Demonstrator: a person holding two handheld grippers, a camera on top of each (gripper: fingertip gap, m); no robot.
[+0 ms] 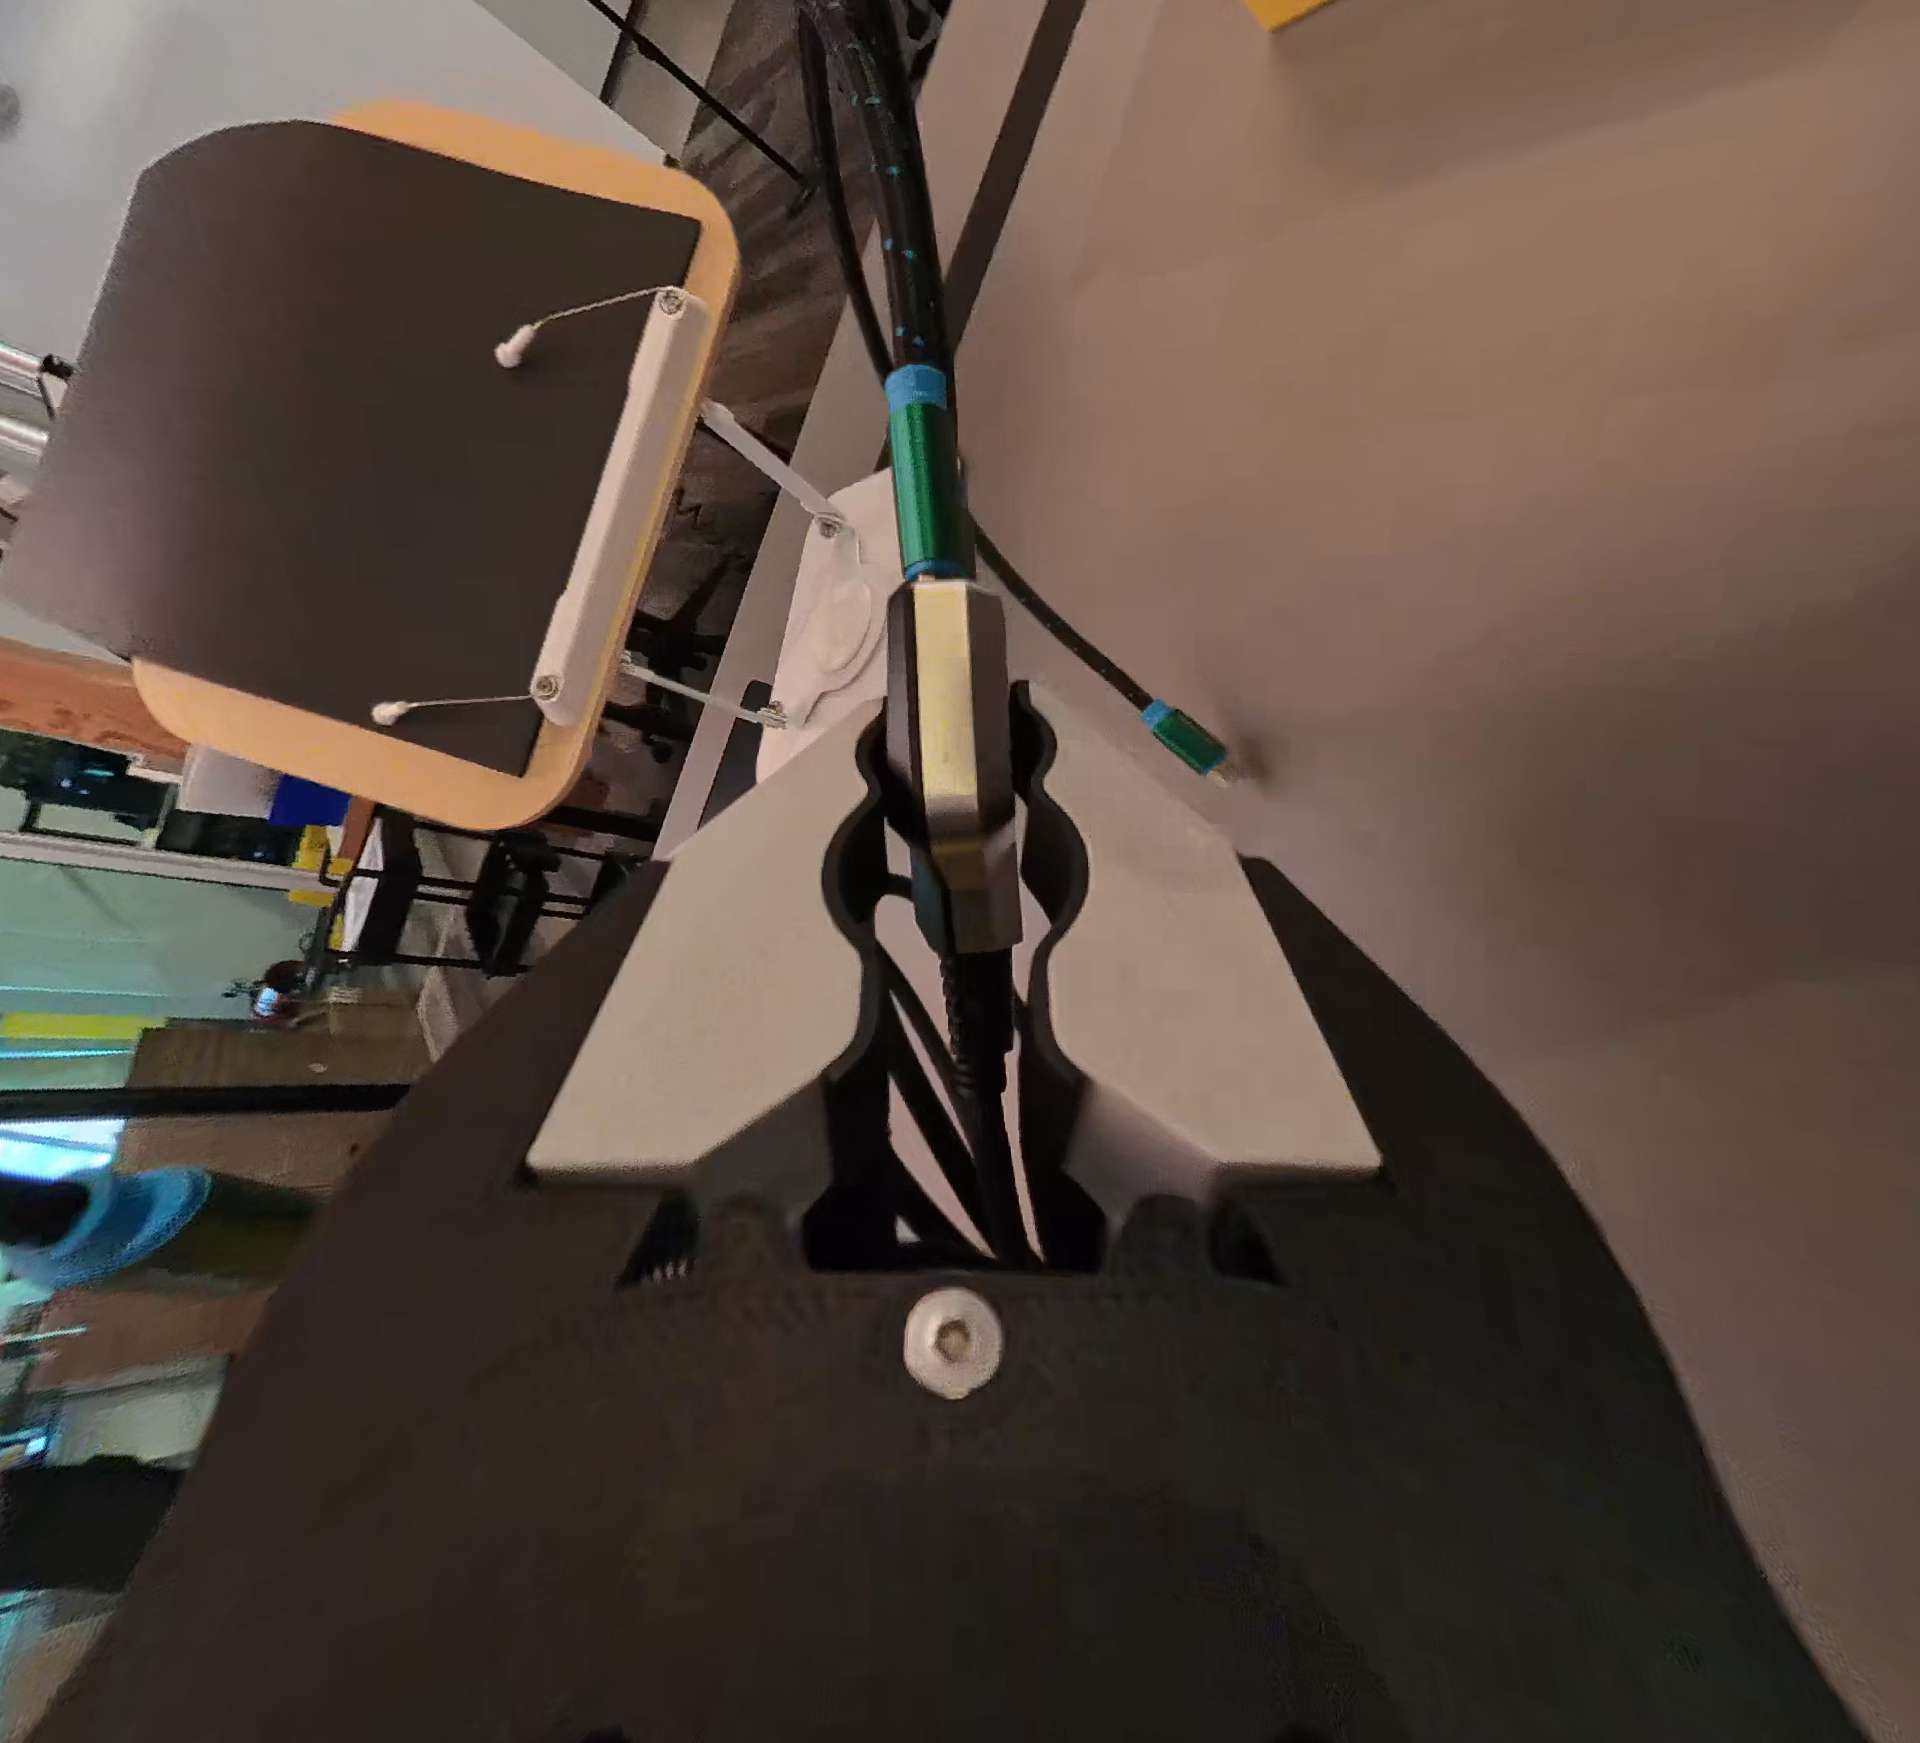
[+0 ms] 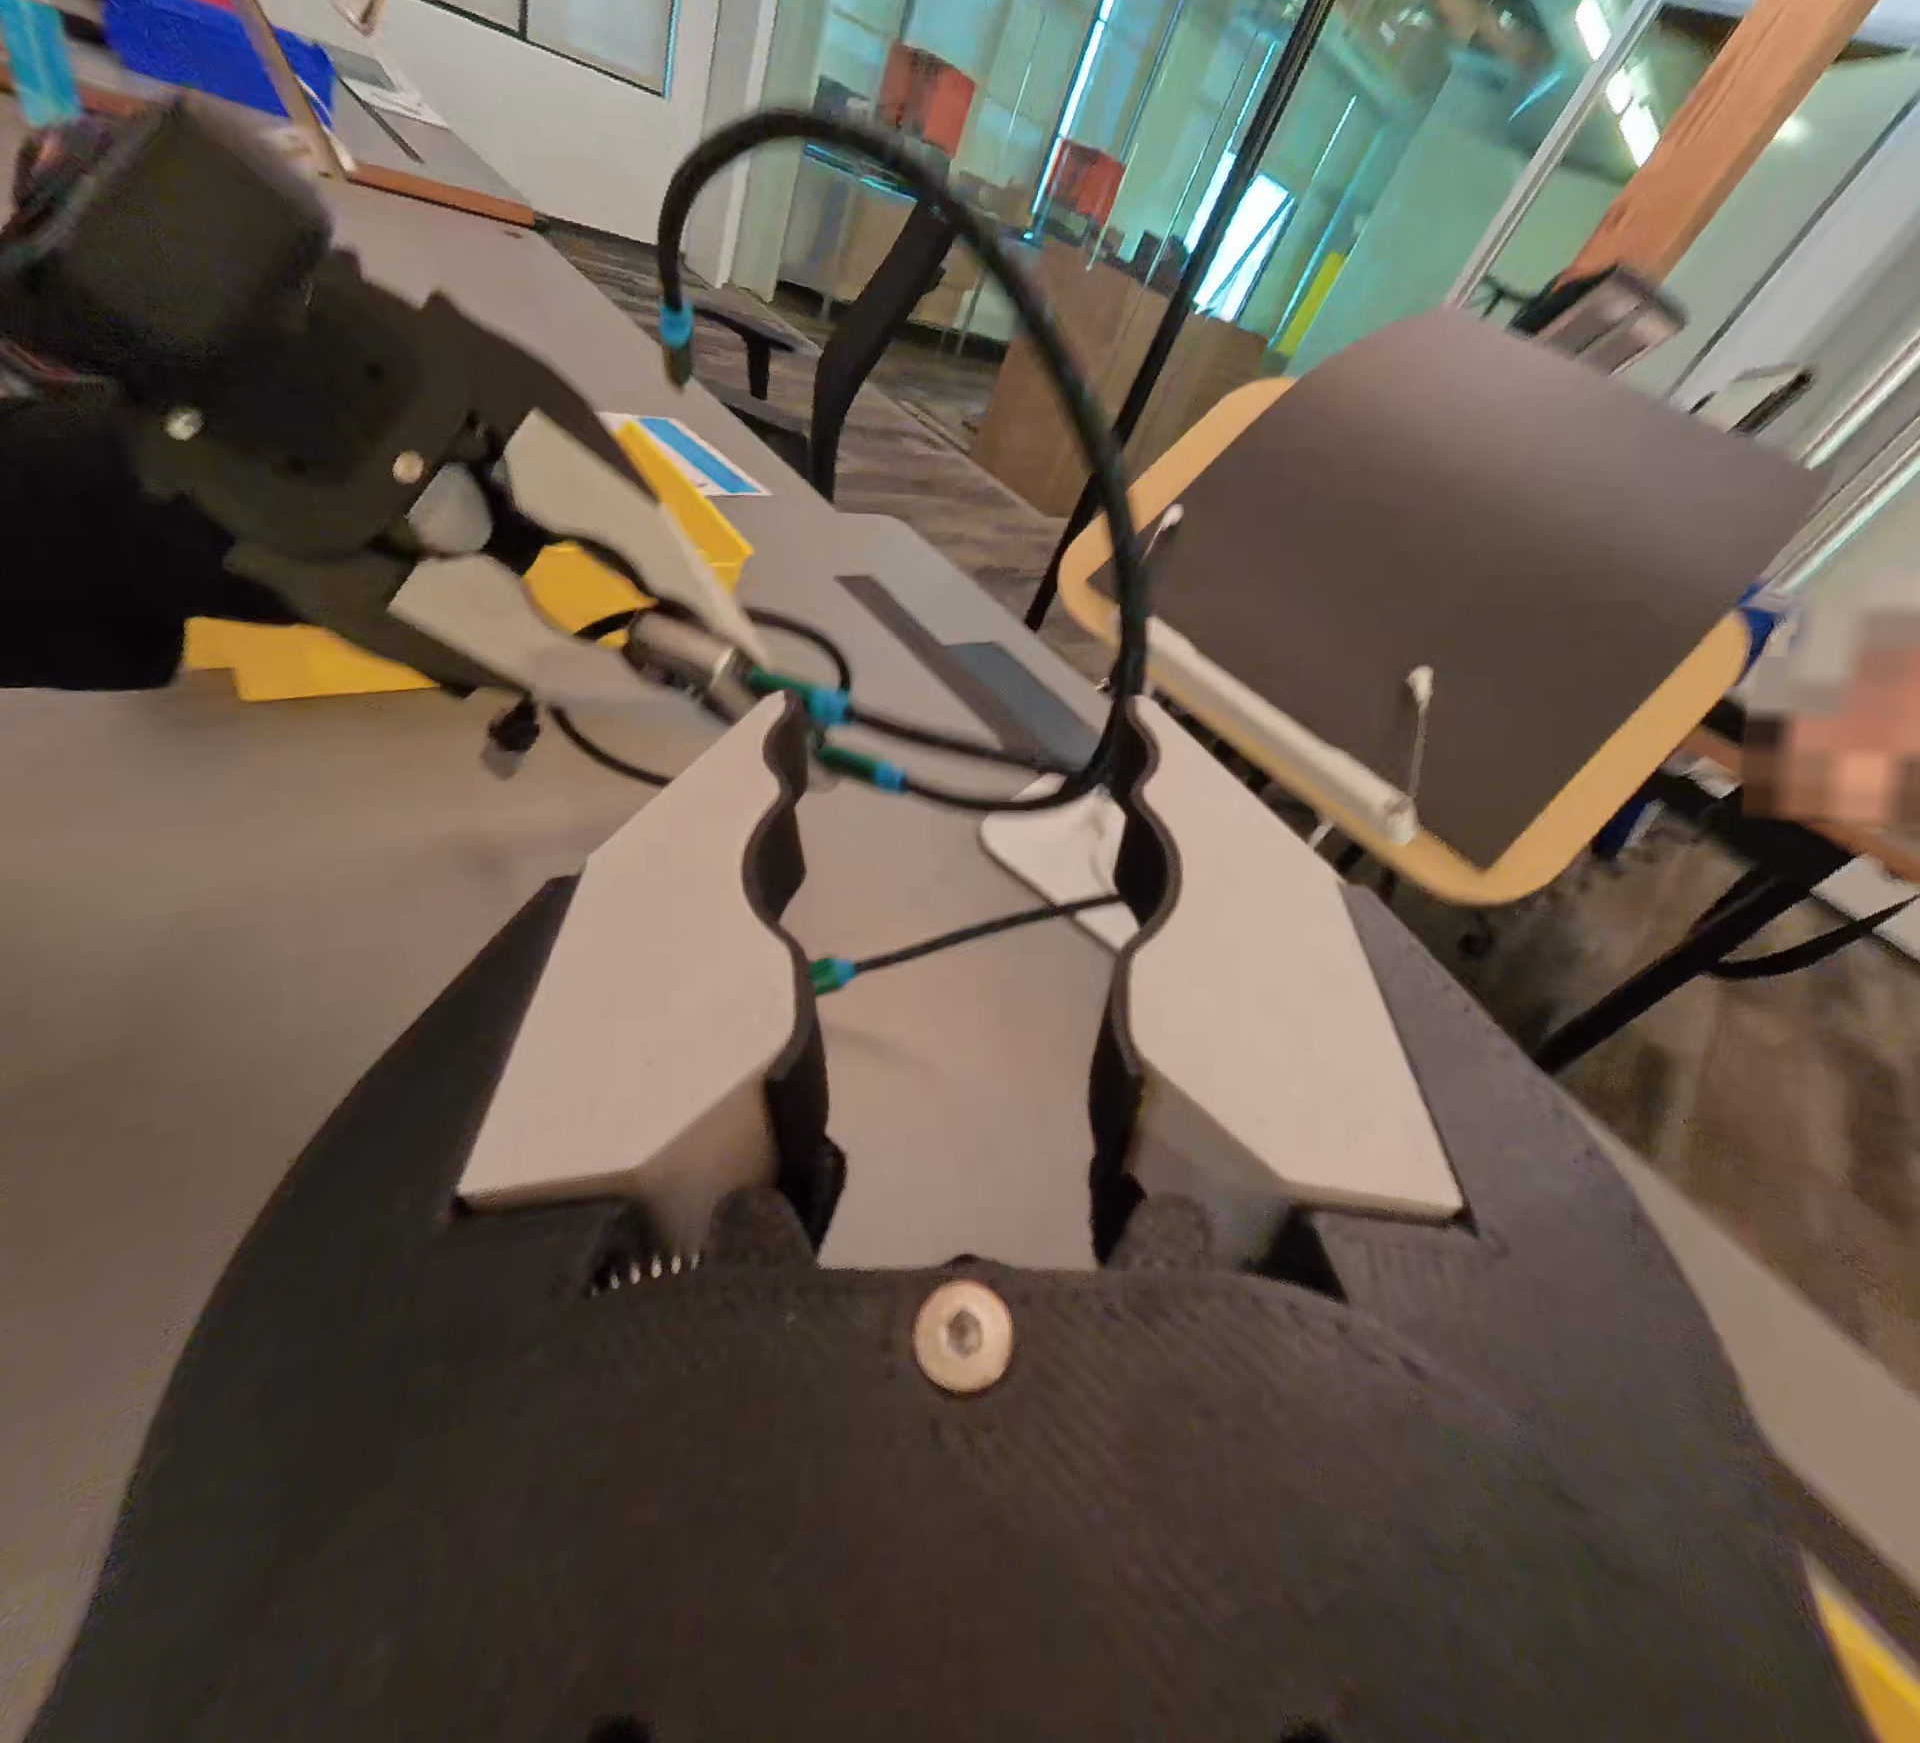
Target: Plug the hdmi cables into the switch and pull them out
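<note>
While the left gripper (image 1: 951, 820) pinches the small silver metal HDMI switch (image 1: 956, 758) at frame centre, green-plugged black cable (image 1: 925, 478) attached, the right gripper (image 2: 961, 872) hangs spread and empty over the grey table (image 2: 260, 862).

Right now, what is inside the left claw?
The left claw grips a silver metal switch with a green-ended HDMI cable plugged in. Its far side is hidden by the fingers.

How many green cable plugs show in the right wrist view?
4 green plugs: one dangles from the arched black cable; one enters the silver switch in the left claw; one below it; one on the grey table between the right claw's fingers. More may be hidden.
</note>
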